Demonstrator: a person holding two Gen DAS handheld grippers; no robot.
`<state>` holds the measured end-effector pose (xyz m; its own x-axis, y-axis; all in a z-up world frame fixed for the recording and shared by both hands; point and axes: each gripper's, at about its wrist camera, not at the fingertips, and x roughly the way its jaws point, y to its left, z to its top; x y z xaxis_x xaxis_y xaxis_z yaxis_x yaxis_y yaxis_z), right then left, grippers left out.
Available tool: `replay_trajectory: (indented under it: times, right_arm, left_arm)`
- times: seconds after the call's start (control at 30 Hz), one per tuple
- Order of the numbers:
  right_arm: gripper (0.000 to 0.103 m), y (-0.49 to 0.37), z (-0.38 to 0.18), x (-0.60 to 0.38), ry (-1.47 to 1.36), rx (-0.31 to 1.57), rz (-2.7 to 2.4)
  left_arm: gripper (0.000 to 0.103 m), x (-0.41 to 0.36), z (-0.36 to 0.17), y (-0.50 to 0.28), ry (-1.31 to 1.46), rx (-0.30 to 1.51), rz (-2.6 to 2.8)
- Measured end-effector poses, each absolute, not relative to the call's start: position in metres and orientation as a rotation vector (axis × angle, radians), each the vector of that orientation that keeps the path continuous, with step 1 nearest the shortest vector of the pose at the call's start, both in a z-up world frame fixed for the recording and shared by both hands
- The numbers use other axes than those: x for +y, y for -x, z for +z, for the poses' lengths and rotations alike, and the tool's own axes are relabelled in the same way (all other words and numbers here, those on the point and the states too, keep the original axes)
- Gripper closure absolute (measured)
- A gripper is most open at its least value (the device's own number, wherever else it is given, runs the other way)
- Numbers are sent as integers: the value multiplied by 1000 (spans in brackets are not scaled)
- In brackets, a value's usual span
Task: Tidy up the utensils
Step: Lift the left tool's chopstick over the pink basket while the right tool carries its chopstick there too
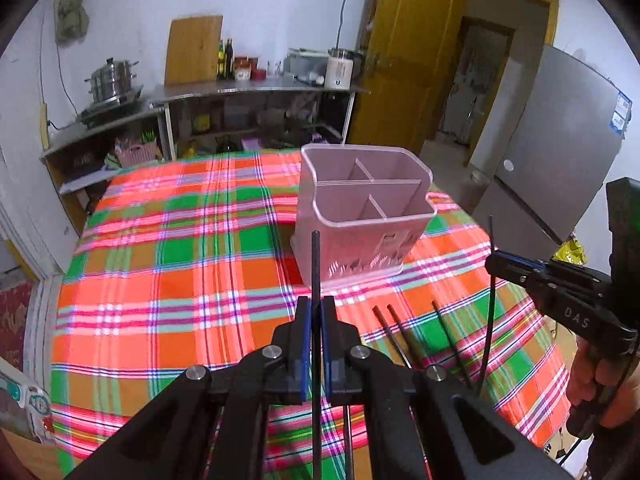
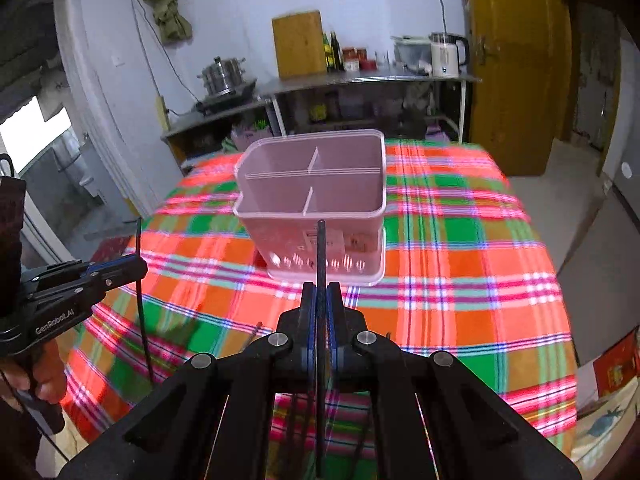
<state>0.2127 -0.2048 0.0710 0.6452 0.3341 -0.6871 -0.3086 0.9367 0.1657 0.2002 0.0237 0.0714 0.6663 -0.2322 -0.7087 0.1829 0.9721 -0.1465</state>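
Chopsticks, black, several. One stands clamped near upright between the pressed-together jaws of the left gripper (image 1: 316, 312); this left-held chopstick (image 1: 316, 264) pokes up above the fingertips and runs down past them. A second, the right-held chopstick (image 2: 321, 256), is pinched the same way in the right gripper (image 2: 321, 300). Each gripper shows in the other's wrist view, held by a hand off to the side with its thin black stick crossing the fingers.

Loose chopsticks (image 1: 394, 332): at least three lie on the plaid tablecloth (image 1: 180, 260), near the left gripper and towards the right one.

Holder (image 1: 366, 208): pink plastic, upright, four compartments divided by white partitions, all empty as far as the views show. It stands on the cloth ahead of both grippers, well apart from the loose sticks.

Step in hand, by judgement: both sticks picked up and carried above the table, not yet over the holder.

Next move calls for bringing each stick over one compartment, lower tip clear of rim and partitions, lowering it inside before the jaws spread. The other sticks remain to be collected.
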Motion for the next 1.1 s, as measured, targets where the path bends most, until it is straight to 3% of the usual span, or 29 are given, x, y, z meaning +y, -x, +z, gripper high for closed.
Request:
replay_trajectory:
  times: [0.5,1.1]
  right_arm:
    - [98,-195,118,-214,-29,683,364]
    - [99,-214,178,-208,-59,582,416]
  left_arm:
    - [99,15,121,-191,45,722,-264]
    - [99,10,187,-237,129,671,-322]
